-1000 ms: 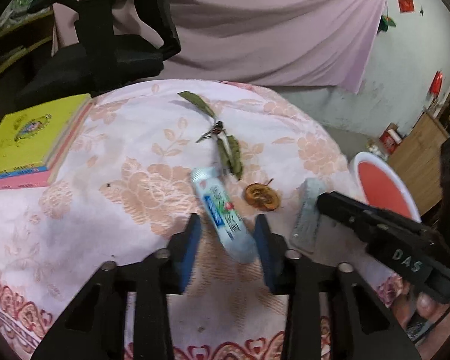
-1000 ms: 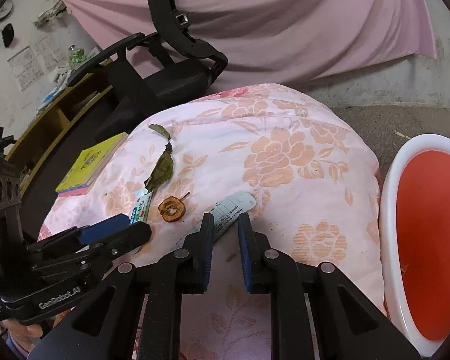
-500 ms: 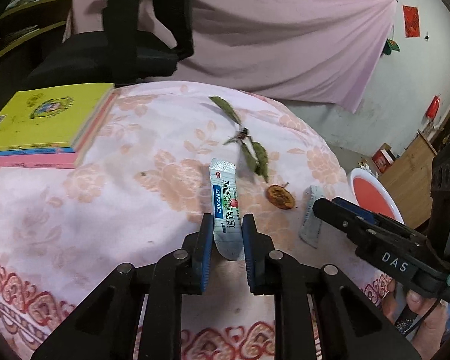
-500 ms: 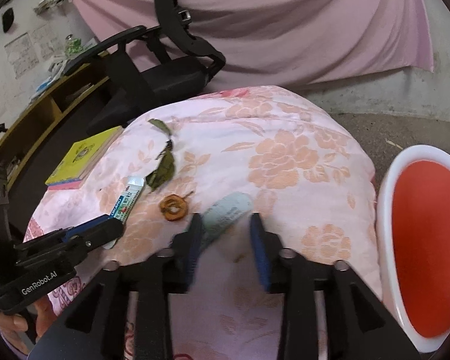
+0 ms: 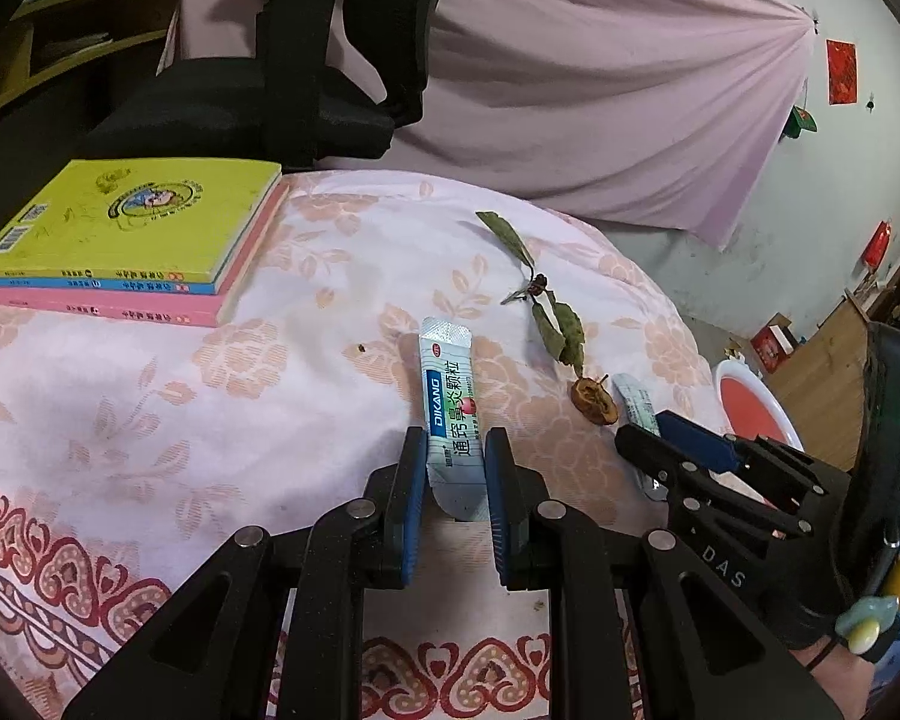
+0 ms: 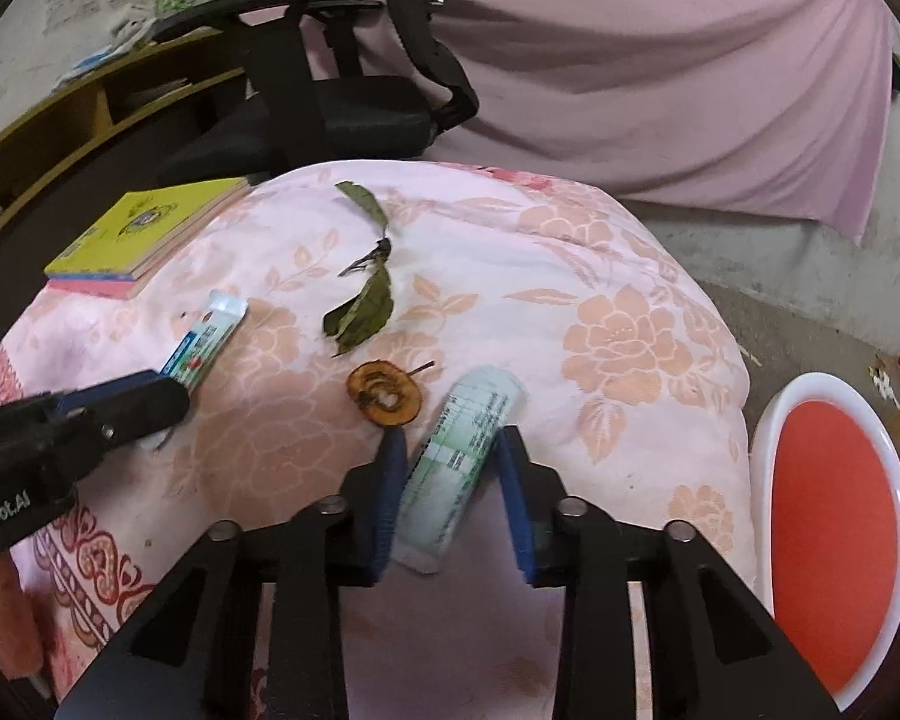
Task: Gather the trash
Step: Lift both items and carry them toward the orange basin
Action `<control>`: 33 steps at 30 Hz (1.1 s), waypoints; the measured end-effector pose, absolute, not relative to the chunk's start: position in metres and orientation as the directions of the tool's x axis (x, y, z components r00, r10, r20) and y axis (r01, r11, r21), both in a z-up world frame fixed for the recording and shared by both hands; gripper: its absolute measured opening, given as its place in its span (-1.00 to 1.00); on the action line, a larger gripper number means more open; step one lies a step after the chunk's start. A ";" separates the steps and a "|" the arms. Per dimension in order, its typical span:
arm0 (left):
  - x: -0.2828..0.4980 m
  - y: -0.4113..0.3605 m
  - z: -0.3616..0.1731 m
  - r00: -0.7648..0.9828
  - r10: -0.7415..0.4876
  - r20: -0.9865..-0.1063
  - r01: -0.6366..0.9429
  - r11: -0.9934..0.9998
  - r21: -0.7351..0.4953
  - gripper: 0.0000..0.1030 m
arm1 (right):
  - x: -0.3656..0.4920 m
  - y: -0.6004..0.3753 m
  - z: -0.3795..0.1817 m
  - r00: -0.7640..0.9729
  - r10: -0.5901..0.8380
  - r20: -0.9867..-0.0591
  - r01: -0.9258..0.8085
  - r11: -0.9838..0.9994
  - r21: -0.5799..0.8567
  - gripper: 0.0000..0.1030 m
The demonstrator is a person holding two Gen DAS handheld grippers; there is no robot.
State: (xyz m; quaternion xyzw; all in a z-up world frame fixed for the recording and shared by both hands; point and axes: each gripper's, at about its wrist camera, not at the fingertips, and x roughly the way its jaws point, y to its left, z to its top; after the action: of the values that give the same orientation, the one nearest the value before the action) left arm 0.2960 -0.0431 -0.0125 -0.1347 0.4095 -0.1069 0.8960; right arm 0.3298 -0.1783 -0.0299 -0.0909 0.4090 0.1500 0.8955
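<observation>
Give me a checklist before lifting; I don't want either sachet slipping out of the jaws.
1. Left gripper clamped on the blue sachet: ok.
2. Right gripper pressing the green sachet: not ok. Its jaws have just been closing, but a gap shows on one side.
3. Green sachet straight between the jaws: not ok, it lies slanted.
4. Dried fruit slice clear of the right gripper: cannot tell, it lies close to one tip.
5. Red tub open and unblocked: ok.
</observation>
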 end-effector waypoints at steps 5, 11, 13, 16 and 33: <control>0.290 -0.045 -0.007 0.673 -0.302 -0.675 0.099 0.942 -0.322 -0.70 | 0.320 -0.181 -0.027 0.640 0.212 -0.738 -0.356 0.933 -0.041 -0.62; 0.278 -0.044 0.004 0.734 -0.312 -0.603 0.130 0.936 -0.326 -0.70 | 0.303 -0.183 -0.012 0.713 0.248 -0.656 -0.365 0.930 -0.045 -0.63; 0.273 -0.046 0.009 0.761 -0.315 -0.567 0.147 0.935 -0.322 -0.69 | 0.293 -0.187 -0.005 0.752 0.268 -0.603 -0.366 0.930 -0.043 -0.63; 0.264 -0.051 0.016 0.797 -0.314 -0.515 0.169 0.936 -0.309 -0.69 | 0.281 -0.192 0.006 0.799 0.293 -0.524 -0.362 0.931 -0.032 -0.62; 0.207 -0.083 0.054 0.925 -0.314 -0.213 0.263 0.936 -0.234 -0.69 | 0.225 -0.246 0.051 0.936 0.344 -0.080 -0.338 0.938 0.074 -0.62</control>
State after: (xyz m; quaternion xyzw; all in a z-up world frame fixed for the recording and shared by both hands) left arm 0.2069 -0.0835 0.0543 -0.1011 0.1245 -0.1477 0.9759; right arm 0.2253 -0.2462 0.0513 0.0295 0.0457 0.1734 0.9833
